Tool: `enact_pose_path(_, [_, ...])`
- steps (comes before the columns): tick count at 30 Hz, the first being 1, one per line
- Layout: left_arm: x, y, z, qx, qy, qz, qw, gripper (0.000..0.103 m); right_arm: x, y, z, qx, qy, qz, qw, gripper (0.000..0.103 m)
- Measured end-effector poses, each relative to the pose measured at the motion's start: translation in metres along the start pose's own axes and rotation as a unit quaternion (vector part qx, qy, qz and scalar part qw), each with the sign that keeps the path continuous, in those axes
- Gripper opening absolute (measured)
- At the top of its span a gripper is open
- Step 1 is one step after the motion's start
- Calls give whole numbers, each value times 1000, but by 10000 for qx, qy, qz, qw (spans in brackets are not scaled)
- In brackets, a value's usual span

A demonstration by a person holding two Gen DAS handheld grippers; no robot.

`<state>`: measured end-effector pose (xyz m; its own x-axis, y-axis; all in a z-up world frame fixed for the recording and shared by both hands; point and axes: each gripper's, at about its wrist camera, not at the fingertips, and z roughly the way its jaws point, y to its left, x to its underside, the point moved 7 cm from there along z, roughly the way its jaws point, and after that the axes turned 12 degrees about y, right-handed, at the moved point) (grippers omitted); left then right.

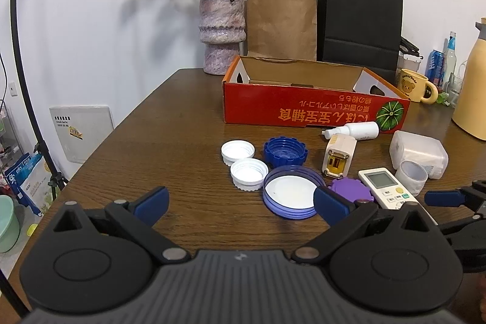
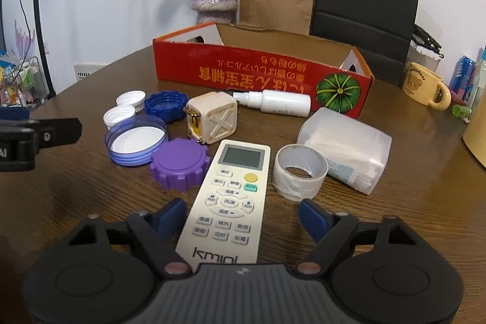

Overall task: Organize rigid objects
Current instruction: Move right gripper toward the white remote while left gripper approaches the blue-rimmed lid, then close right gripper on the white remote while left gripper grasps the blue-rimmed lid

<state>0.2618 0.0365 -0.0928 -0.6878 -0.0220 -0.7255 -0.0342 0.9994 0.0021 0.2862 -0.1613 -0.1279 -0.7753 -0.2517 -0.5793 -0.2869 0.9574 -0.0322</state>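
Straddling the remote [image 2: 226, 199], our right tool [image 2: 243, 217] stands released; clenching off-centre could skew it toward the purple cap [image 2: 179, 164] at ten o'clock. Left tool [image 1: 241, 202] is released, empty.

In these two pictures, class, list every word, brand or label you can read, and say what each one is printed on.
"kmlux", roughly, seen upside down: remote control, at its near end.
"Butterbear", small and partly blurred: yellow mug, above its bear picture.
Orange Japanese lettering, upside down, not read with certainty: red box.
Button labels on the remote: too small.
Sticker on the white wall panel: too blurred.
Label on the clear plastic container: unreadable.
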Motion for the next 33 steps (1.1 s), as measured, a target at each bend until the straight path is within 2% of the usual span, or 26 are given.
enact_pose_path(4, [-1,-1,1,-11,-8,34,10000,103,-3,-2,3,-81,-5,40,10000,72])
enact_pose_path(6, [-2,-1,2,-19,-4,51,10000,103,-5,-2,3,-159,-2,20,9999,65])
enact_pose_path(8, [-2,-2,2,-28,-2,71,10000,103,-6,-1,3,-288,-11,15,9996,48])
enact_pose_path(9, [-2,-2,3,-32,1,81,10000,103,-7,-2,3,-284,-23,24,9996,46])
enact_pose_path(17, [-5,-2,12,-105,98,194,9997,103,-8,-4,4,-275,-187,68,9994,45])
enact_pose_path(33, [-5,-22,34,46,349,692,9970,103,-17,-13,-13,-134,-911,165,9956,45])
